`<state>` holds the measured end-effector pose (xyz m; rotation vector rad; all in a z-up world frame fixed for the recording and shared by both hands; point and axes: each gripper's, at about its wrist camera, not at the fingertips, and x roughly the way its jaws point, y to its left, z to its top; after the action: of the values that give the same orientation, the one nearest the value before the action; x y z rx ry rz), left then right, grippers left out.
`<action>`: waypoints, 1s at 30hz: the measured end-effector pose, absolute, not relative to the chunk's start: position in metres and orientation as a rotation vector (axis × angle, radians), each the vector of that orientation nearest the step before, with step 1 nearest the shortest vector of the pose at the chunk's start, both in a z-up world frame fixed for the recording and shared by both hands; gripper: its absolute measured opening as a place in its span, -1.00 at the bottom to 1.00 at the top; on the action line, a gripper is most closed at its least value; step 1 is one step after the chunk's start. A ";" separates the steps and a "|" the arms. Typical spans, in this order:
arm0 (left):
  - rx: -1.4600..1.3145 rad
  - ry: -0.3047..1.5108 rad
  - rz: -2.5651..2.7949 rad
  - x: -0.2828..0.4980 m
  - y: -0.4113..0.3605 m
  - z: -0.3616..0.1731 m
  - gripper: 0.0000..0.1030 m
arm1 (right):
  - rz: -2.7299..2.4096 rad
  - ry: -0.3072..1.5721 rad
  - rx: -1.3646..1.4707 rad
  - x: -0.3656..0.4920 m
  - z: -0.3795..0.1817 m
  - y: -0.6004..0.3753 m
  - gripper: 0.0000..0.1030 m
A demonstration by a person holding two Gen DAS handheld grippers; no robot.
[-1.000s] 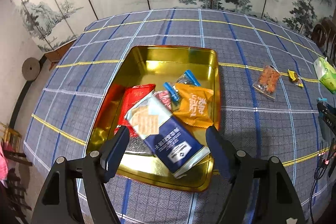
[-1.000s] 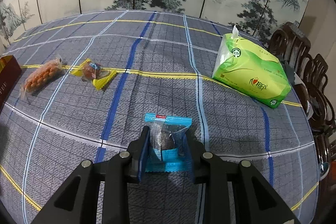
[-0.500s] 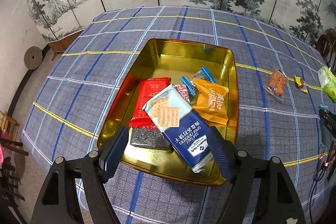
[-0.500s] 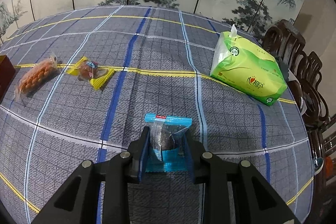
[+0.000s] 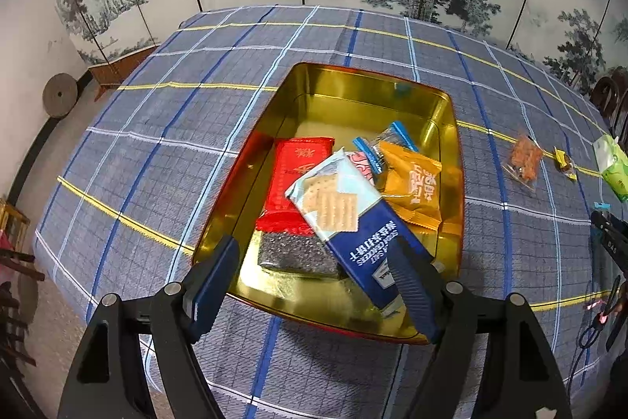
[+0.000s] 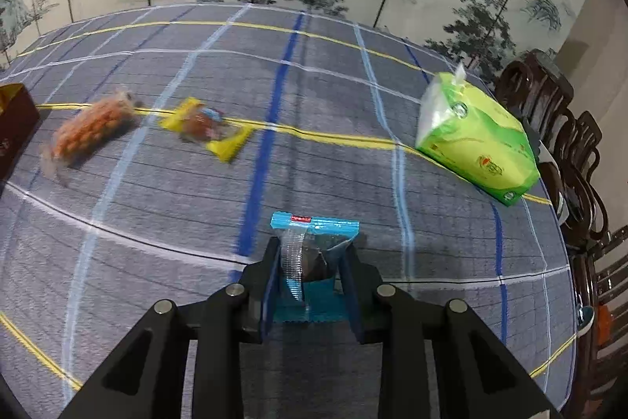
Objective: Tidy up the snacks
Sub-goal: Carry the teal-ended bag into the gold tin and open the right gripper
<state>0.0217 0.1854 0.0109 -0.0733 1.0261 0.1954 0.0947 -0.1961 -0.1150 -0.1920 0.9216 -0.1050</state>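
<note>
A gold tin tray point(image 5: 353, 85) sits on the checked cloth and holds several snacks: a blue cracker pack point(image 5: 353, 218), a red pack point(image 5: 292, 175), an orange pack point(image 5: 416, 183) and a dark seed bar point(image 5: 292, 254). My left gripper point(image 5: 314, 281) is open and empty, above the tray's near edge. My right gripper point(image 6: 310, 281) is shut on a blue-edged clear snack packet point(image 6: 314, 250), lifted off the cloth. An orange-filled bag point(image 6: 90, 132) and a yellow-wrapped snack point(image 6: 204, 132) lie on the cloth to the far left of it.
A green tissue pack point(image 6: 479, 140) stands at the right, near dark wooden chairs point(image 6: 569, 144). The tray's corner point(image 6: 11, 128) shows at the far left of the right wrist view. A painted folding screen stands behind the table.
My left gripper has drawn back and up from the tray, still open. My right gripper has risen and swung with the blue packet; the view is blurred by the motion.
</note>
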 end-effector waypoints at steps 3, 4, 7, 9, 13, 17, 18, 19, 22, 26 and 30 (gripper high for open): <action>-0.086 1.026 0.201 0.019 0.192 0.010 0.46 | -0.067 0.912 -0.207 0.093 -0.108 -0.178 -0.44; -0.089 1.025 0.204 0.019 0.194 0.011 0.46 | -0.050 0.909 -0.210 0.092 -0.105 -0.171 -0.44; -0.103 1.017 0.209 0.015 0.201 0.013 0.46 | 0.018 0.894 -0.210 0.089 -0.095 -0.146 -0.44; -0.113 1.010 0.218 0.012 0.208 0.015 0.46 | 0.071 0.883 -0.205 0.087 -0.088 -0.129 -0.44; -0.135 0.993 0.251 0.005 0.223 0.020 0.53 | 0.199 0.862 -0.195 0.080 -0.077 -0.089 -0.44; -0.163 0.984 0.291 -0.004 0.241 0.024 0.57 | 0.324 0.843 -0.206 0.074 -0.066 -0.043 -0.44; -0.169 0.983 0.303 -0.006 0.246 0.025 0.57 | 0.355 0.839 -0.206 0.073 -0.064 -0.033 -0.44; -0.174 0.982 0.316 -0.009 0.251 0.025 0.58 | 0.389 0.834 -0.206 0.072 -0.061 -0.022 -0.44; -0.185 0.981 0.350 -0.017 0.263 0.026 0.58 | 0.478 0.819 -0.208 0.068 -0.055 0.011 -0.44; -0.183 0.980 0.390 -0.026 0.273 0.026 0.58 | 0.560 0.803 -0.225 0.064 -0.051 0.047 -0.44; -0.173 0.983 0.416 -0.033 0.279 0.024 0.58 | 0.607 0.794 -0.257 0.065 -0.053 0.076 -0.44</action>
<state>-0.0326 0.2786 0.0244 -0.1731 0.9830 0.4160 0.0651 0.0762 -0.0532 -0.2571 0.7940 0.6069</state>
